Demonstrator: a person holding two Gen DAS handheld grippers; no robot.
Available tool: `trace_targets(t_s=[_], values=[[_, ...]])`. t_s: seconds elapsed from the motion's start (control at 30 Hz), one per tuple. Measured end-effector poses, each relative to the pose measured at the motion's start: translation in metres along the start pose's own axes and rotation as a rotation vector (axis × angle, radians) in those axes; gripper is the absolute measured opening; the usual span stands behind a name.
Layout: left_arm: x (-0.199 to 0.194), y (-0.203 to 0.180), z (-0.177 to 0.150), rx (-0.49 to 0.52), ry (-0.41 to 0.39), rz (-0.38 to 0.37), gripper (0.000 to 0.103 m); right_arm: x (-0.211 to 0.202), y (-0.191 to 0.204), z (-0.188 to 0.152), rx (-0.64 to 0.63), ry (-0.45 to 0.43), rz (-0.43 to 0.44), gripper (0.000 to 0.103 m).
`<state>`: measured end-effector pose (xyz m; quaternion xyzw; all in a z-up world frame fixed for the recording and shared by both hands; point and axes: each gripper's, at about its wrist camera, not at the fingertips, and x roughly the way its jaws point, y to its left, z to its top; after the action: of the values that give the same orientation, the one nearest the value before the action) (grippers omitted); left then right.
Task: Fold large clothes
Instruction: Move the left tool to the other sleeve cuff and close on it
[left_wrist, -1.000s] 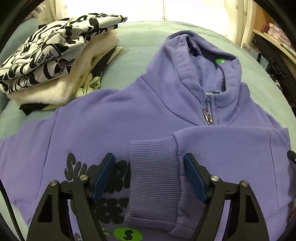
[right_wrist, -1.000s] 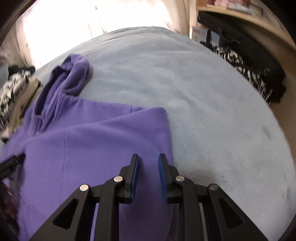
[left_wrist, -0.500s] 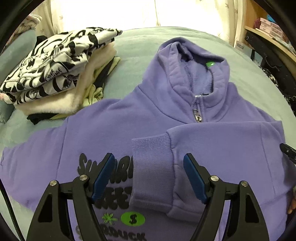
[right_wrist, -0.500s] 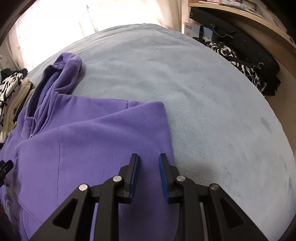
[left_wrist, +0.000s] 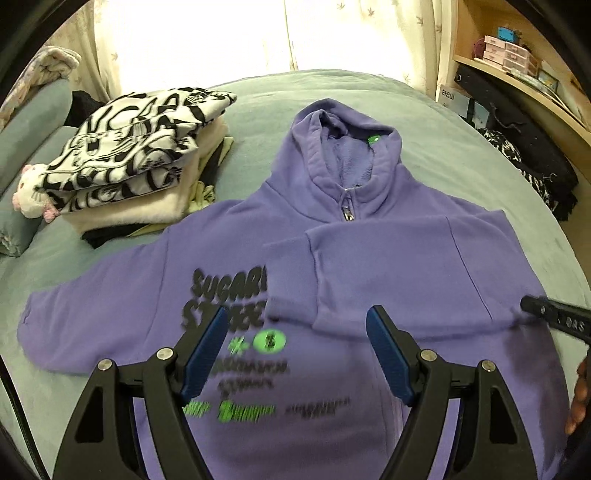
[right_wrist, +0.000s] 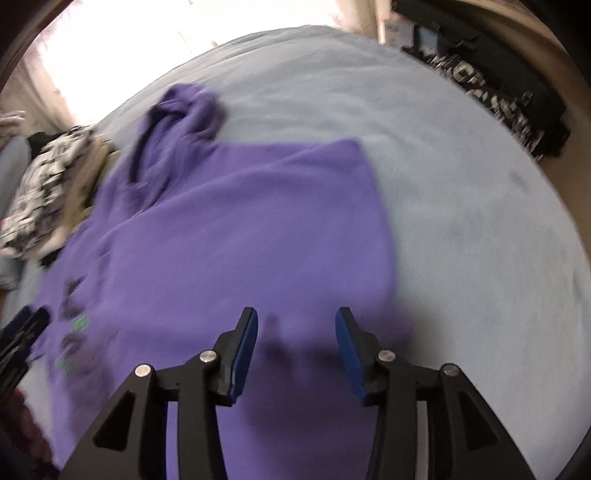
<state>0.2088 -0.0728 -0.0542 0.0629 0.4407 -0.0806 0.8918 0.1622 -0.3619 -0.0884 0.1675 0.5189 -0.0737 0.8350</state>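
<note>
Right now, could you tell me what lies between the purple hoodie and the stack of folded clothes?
In the left wrist view, only bare bed cover separates the purple hoodie from the stack of folded clothes.

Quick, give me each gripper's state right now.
Left gripper: open, holding nothing, above the purple fleece hoodie.
Right gripper: open, jaws have just been opening, nothing pressed between them.

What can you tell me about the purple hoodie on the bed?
The hoodie is soft purple fleece, lying flat and face up on the bed, hood pointing toward the window. It has a zipper, a green neck label and black and green print on the chest. One sleeve is folded across the front; the other lies spread out. Nothing grips it.
</note>
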Motion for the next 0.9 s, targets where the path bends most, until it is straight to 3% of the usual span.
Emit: trace_targets(t_s=[0.33,0.9], values=[[-0.065,0.02,-0.047,-0.044,0.007,0.003,0.076,-0.062,0.038,-0.086,-0.011,0.006,0.076,0.044],[-0.14,0.079,-0.108,-0.13,-0.027,-0.048,0.076,-0.098,0.113,-0.158,-0.109,-0.012,0.105,0.044]])
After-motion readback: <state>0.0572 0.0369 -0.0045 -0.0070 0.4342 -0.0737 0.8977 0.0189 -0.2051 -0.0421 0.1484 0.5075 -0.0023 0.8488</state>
